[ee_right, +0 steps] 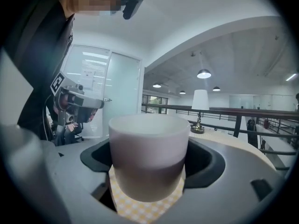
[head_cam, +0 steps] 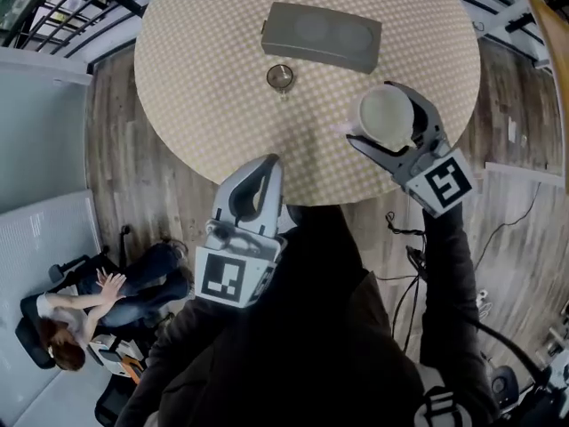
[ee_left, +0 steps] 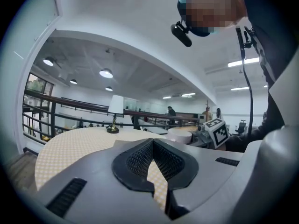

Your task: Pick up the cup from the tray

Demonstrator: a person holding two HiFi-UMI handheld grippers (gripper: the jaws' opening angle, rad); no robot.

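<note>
1. Clearly the right tool (head_cam: 391,124) has the cup (ee_right: 148,148): its jaws are closed round the white wall, one on each side, and the cup sits upright between them.
2. The cup is off the tray (head_cam: 322,36), which lies well ahead of this tool and to its left. Checked tabletop (head_cam: 204,87) shows under the cup's base, so I judge it lifted clear.
3. The left tool (head_cam: 260,181) is behind and to the left of the right one, at the tabletop's near edge. Its jaws meet at the tips, with nothing between them.
4. Risk: the cup's wall looks smooth, and the pads bear on only two sides. A slackened squeeze or a tilt of the tool could let it slide out and drop.
5. Risk: a small lamp (head_cam: 280,77) stands ahead-left of the right tool, just before the tray. A swing that way could knock it over.
6. I cannot tell whether the cup holds anything; if it does, a jerk may spill it.
</note>
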